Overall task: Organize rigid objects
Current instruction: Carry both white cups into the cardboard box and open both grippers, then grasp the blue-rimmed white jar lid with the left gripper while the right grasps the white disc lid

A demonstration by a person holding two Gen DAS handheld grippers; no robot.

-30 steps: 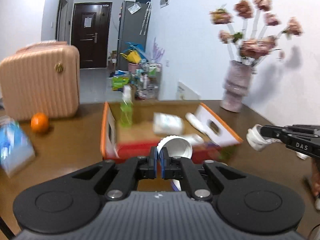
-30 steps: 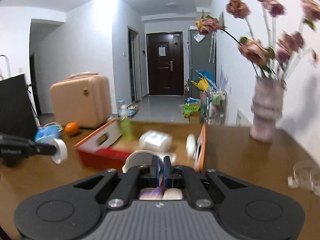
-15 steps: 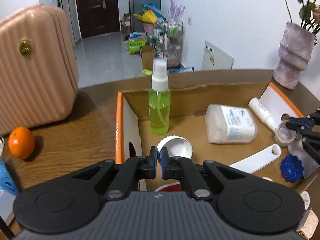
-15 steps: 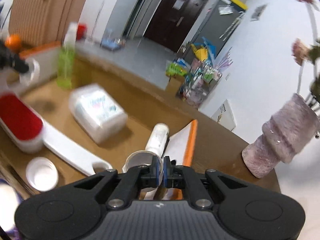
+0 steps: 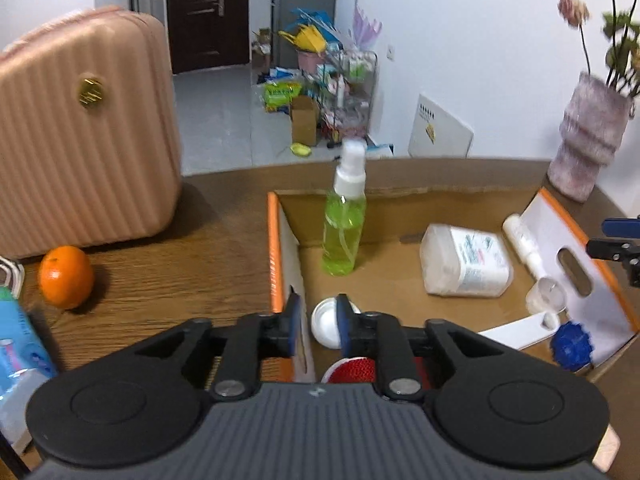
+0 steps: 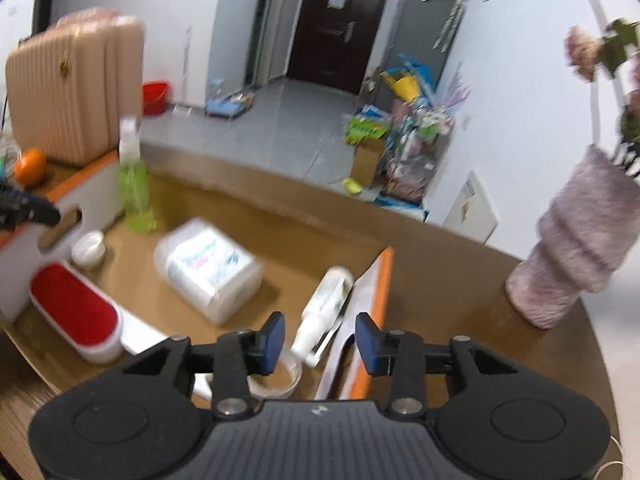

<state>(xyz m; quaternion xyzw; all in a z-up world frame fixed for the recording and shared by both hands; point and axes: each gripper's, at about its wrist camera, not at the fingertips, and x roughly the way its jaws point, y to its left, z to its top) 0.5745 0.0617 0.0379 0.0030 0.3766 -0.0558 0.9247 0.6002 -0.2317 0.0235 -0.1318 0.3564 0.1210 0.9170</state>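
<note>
An open cardboard box (image 5: pixel 273 248) with orange rims holds a green spray bottle (image 5: pixel 344 232), a white tub (image 5: pixel 464 266), a white tube (image 6: pixel 326 300) and a red brush (image 6: pixel 74 312). My left gripper (image 5: pixel 318 322) hangs over the box's left wall, its jaws opening. A white cap (image 5: pixel 326 322) shows between the pads but lies loose on the box floor (image 6: pixel 88 246). My right gripper (image 6: pixel 320 340) is above the box's right end, jaws also opening, nothing pressed between them. A clear cup (image 6: pixel 276 376) rests just below its left finger.
An orange (image 5: pixel 66 276) and a pink suitcase (image 5: pixel 80 140) stand on the wooden table left of the box. A blue packet (image 5: pixel 16 340) lies at the near left. A pale vase (image 6: pixel 580 256) with flowers stands right of the box. A blue round piece (image 5: pixel 570 344) lies in the box's near right corner.
Both grippers moved forward over the box and tipped down. The left was shut on the white cap and the right on the clear cup; both jaws have parted and the items lie in the box.
</note>
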